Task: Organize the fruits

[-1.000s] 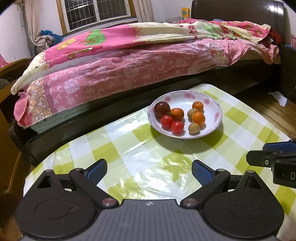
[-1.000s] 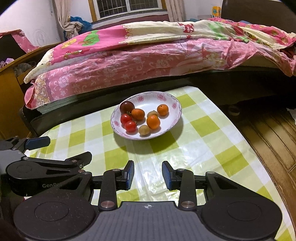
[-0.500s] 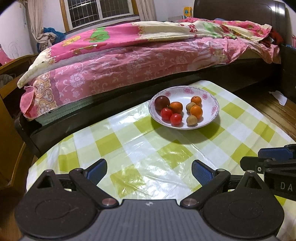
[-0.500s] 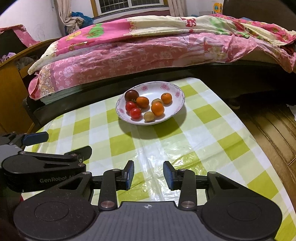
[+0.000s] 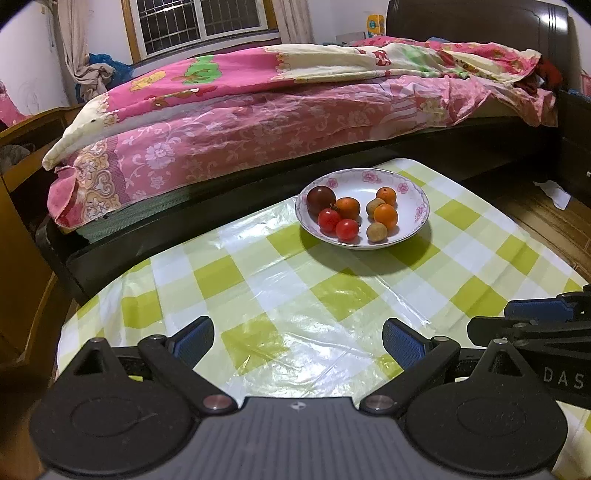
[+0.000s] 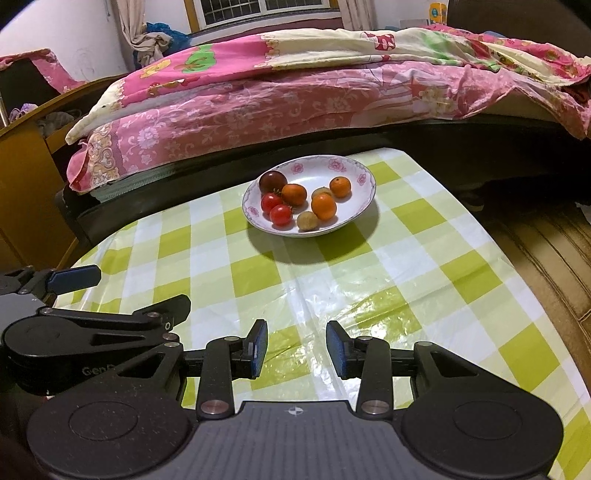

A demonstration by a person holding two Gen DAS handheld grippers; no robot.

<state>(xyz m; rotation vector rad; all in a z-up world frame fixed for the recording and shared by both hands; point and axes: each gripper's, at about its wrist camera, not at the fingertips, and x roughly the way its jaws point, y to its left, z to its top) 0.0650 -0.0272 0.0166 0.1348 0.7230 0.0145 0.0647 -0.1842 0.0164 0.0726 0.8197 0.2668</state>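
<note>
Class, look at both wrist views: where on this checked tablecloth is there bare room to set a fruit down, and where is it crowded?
Free: the wide stretch of tablecloth between the plate and both grippers, plus the strip to the plate's right toward the table edge. Crowded: the plate itself, where eight small fruits cluster, and the near edge, where the open left gripper and empty right gripper sit.

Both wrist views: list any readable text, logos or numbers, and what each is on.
"DAS", cut off by the frame edge: on the body of the right gripper, seen from the left wrist.
"Gen", rest hidden: on the body of the left gripper, seen from the right wrist.
Yellow item by the headboard: print too small to read.
Bowl and tablecloth: patterns only, no text.
</note>
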